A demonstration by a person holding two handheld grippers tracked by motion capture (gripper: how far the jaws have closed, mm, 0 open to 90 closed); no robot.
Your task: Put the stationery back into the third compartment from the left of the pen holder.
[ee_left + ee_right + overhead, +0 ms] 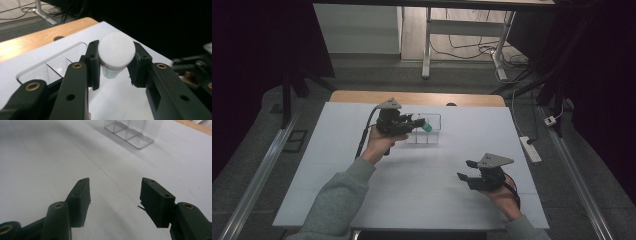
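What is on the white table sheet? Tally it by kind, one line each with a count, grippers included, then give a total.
Black two-jaw grippers: 2, the left gripper and the right gripper.
Small teal bottle with a round white cap: 1, clamped in the left gripper.
Clear plastic tray with compartments: 1.
Total: 4.

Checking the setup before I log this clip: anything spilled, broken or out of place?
Nothing stands out. The left hand-held gripper holds a white-capped vial at the clear plastic divided tray; the right hand-held gripper is open.
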